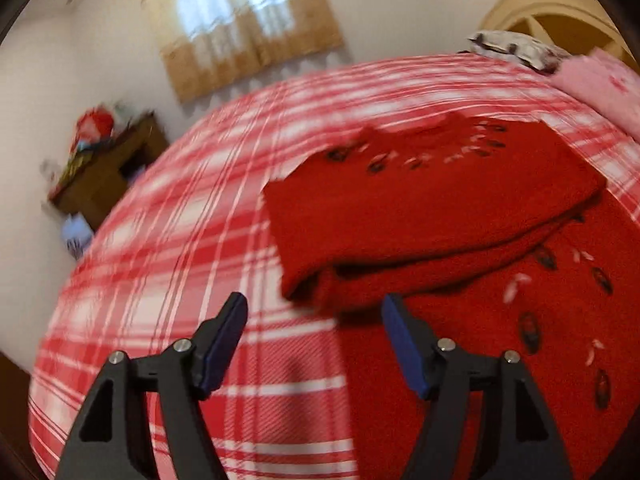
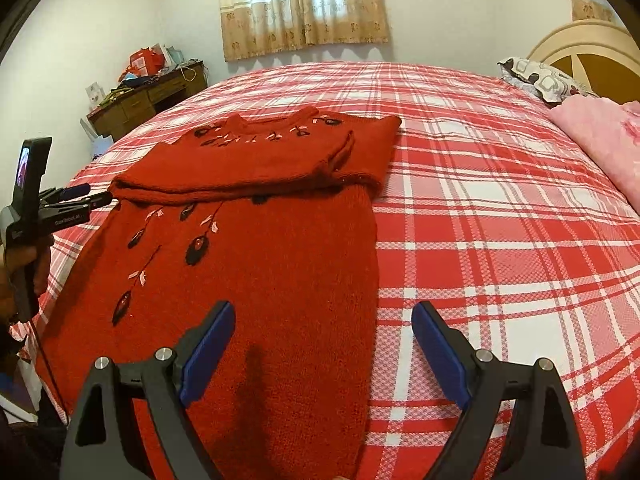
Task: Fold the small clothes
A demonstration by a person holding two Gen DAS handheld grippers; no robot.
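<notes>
At the far left of the right wrist view, a cluttered wooden desk (image 2: 146, 98) is seen against the wall, well apart from the work. Nearer, the left tongs (image 2: 102, 199) are held by a hand (image 2: 24, 268) just beside the left end of the folded band of the red sweater (image 2: 248, 264). In their own view the left tongs are spread, with nothing between the pads (image 1: 224, 344); only the plaid bedspread (image 1: 160, 264) and the sweater's edge lie beneath.

The sweater is laid flat on the bed, left of centre, neckline away from the person. Its sleeves appear to have been folded across the chest, forming a thick roll over the body; the lower body is stretched toward the near edge.

The sleeve fold is judged done, and a lengthwise fold of the hem up toward the collar is judged to be the step at hand. For that, both lower corners would need to be pinched and lifted together.

The right tongs (image 2: 324, 354) are spread wide and empty, poised above the sweater's right edge near the hem.

To the right, broad open bedspread is available; a pink blanket (image 2: 600, 136) and patterned pillow (image 2: 540, 78) lie far off by the headboard (image 2: 576, 40).
</notes>
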